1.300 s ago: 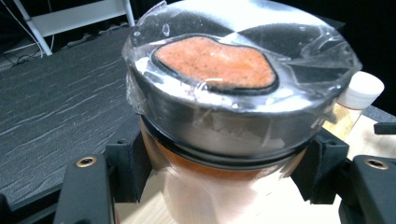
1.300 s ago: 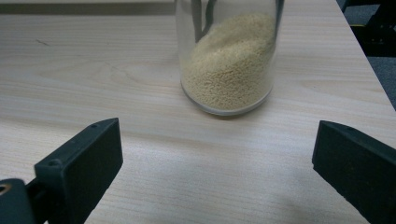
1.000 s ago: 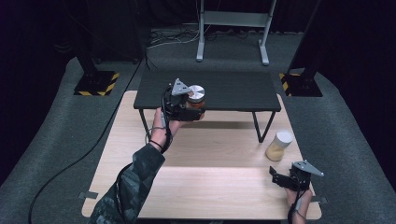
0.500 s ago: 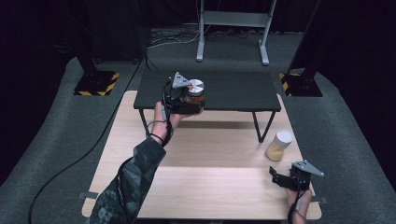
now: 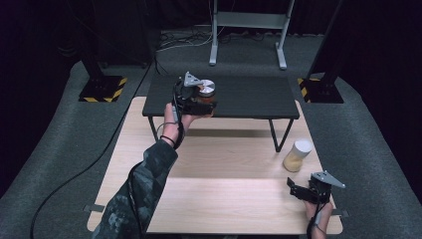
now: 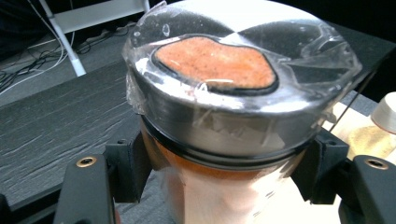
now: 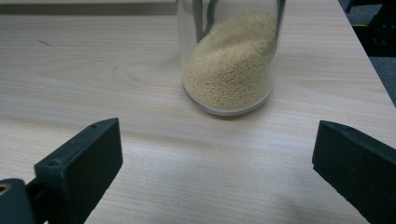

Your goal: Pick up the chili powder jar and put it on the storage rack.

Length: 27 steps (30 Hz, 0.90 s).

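Since a second ago, the left gripper (image 5: 199,102) and the jar it carries have shifted farther out over the low black table, while the right gripper has kept its place at the near right corner.

Pale rectangular wooden tabletop (image 5: 224,154) carries the scene, with a low black rectangular table on thin metal legs (image 5: 249,97) standing across its far half. A person's left forearm in a camouflage-patterned sleeve (image 5: 142,191) reaches up from the bottom edge to that low table.

Left gripper holds a clear glass jar of orange-red powder with a wide silver metal lid (image 6: 219,88); its black jaws are clamped on the glass body just under the lid, one on each side. In the high view the jar (image 5: 204,94) sits above the near left part of the black surface; whether its base touches the surface cannot be told. Clear plastic film (image 6: 322,51) wraps the lid.

Right gripper (image 5: 298,189) rests low at the near right corner of the wood, jaws spread wide with nothing between them. Just beyond it stands a clear glass jar of pale yellow grains with a white lid (image 5: 297,155), upright on the wood, apart from the jaws.
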### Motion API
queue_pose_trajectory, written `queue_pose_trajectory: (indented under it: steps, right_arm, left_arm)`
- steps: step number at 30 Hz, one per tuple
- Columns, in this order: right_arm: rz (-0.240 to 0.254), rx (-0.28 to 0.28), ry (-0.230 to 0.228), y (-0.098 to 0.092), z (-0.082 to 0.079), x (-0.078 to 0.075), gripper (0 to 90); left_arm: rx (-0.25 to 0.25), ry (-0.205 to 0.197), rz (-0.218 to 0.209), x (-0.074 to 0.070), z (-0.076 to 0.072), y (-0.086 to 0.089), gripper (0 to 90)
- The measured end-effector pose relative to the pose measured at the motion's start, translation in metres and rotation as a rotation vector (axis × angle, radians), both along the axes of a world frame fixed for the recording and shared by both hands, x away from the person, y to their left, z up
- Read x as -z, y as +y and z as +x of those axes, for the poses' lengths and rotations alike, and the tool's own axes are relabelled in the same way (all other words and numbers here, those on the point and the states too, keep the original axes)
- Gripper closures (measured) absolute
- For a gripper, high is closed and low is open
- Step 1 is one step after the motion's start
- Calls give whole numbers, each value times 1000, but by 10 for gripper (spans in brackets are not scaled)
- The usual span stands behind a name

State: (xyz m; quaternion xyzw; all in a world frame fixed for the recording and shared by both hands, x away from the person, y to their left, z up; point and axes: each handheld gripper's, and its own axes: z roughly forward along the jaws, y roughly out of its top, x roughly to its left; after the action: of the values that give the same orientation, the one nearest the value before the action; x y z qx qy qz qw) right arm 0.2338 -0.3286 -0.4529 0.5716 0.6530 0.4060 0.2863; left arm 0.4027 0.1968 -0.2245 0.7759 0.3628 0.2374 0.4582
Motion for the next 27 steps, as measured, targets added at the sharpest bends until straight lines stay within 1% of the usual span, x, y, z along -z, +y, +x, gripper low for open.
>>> queue_pose_trajectory:
  steps: [10,17,19,27]
  right_arm:
    - [2,0,-2,0,0,0,6]
    - [4,-1,-4,-1,0,0,6]
    - [4,-1,-4,-1,0,1,6]
    - [2,0,-4,0,-1,0,6]
  left_arm:
    - [-16,15,14,-1,12,-4,312]
    - [-14,20,-15,4,20,1,312]
    - [-12,15,-23,6,20,2,312]
    - [-2,11,-25,7,21,5,310]
